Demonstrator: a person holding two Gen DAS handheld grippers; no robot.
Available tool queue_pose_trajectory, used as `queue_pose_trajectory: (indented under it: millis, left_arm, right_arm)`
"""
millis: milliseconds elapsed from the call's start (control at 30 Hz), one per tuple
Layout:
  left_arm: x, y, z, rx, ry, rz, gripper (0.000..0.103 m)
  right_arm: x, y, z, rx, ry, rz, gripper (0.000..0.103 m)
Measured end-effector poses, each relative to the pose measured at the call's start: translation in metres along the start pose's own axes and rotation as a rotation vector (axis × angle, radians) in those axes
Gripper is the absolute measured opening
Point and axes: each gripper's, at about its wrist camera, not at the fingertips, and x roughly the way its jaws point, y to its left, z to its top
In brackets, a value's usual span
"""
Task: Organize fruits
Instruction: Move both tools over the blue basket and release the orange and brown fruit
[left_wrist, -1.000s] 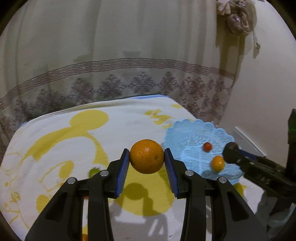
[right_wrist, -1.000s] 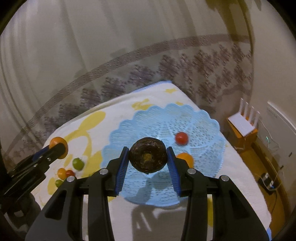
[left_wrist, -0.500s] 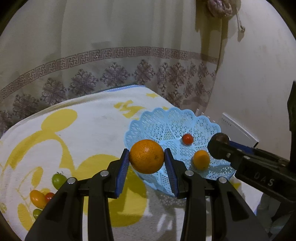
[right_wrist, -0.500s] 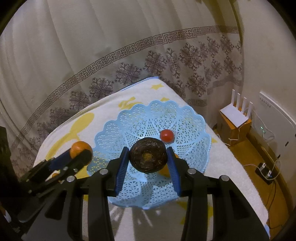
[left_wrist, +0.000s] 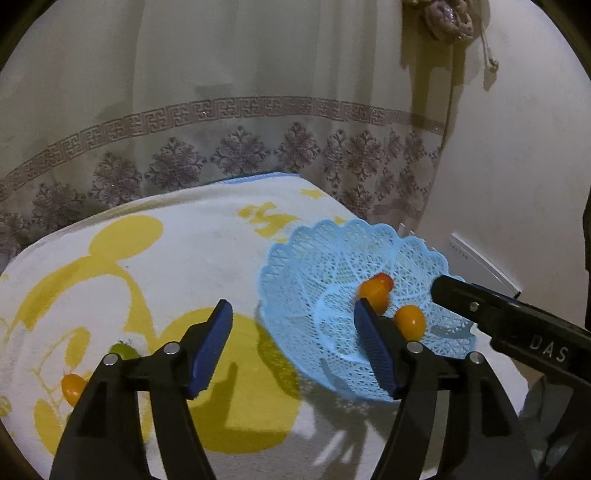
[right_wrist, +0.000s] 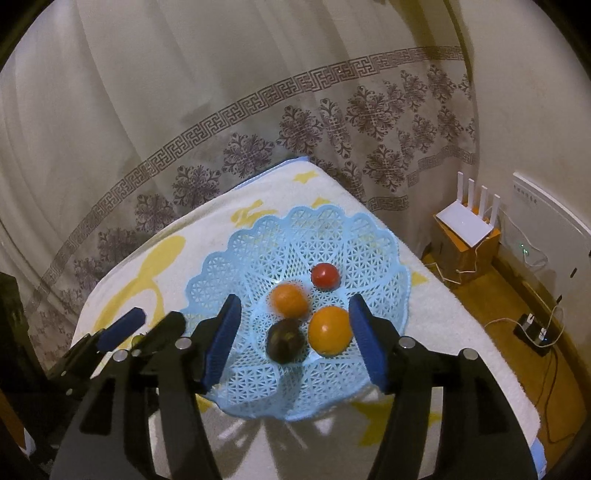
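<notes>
A light blue lattice basket (right_wrist: 236, 258) (left_wrist: 295, 258) sits on the white and yellow cloth. In the right wrist view it holds an orange (right_wrist: 290, 300), a dark brown fruit (right_wrist: 285, 340), a smaller orange-yellow fruit (right_wrist: 330, 330) and a red tomato (right_wrist: 325, 275). My right gripper (right_wrist: 293, 341) is open and empty just above these fruits. My left gripper (left_wrist: 295, 347) is open and empty at the basket's left rim; the orange (left_wrist: 373, 291) and the yellow fruit (left_wrist: 410, 319) show past its right finger.
A green fruit (left_wrist: 122, 350) and a small orange tomato (left_wrist: 72, 384) lie on the cloth at the left. A patterned curtain hangs behind the table. A white router (right_wrist: 467, 218) on an orange box stands on the floor to the right, with cables.
Both grippers opened over the basket. The orange left my left gripper and the dark brown fruit left my right gripper; both now lie in the basket.
</notes>
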Motion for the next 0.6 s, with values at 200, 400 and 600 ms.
queue_pose_trajectory:
  millis: [200, 400, 600]
  left_arm:
    - [-0.021, 0.016, 0.008, -0.033, -0.038, 0.037, 0.084]
    - [-0.053, 0.031, 0.015, -0.036, -0.11, 0.095, 0.09]
    - [-0.074, 0.052, 0.014, -0.061, -0.128, 0.139, 0.09]
  right_arm:
    - [-0.012, 0.006, 0.001, -0.004, -0.028, 0.017, 0.062]
    - [-0.024, 0.013, 0.0, -0.017, -0.06, 0.038, 0.063]
    - [-0.029, 0.023, -0.004, -0.04, -0.073, 0.072, 0.063]
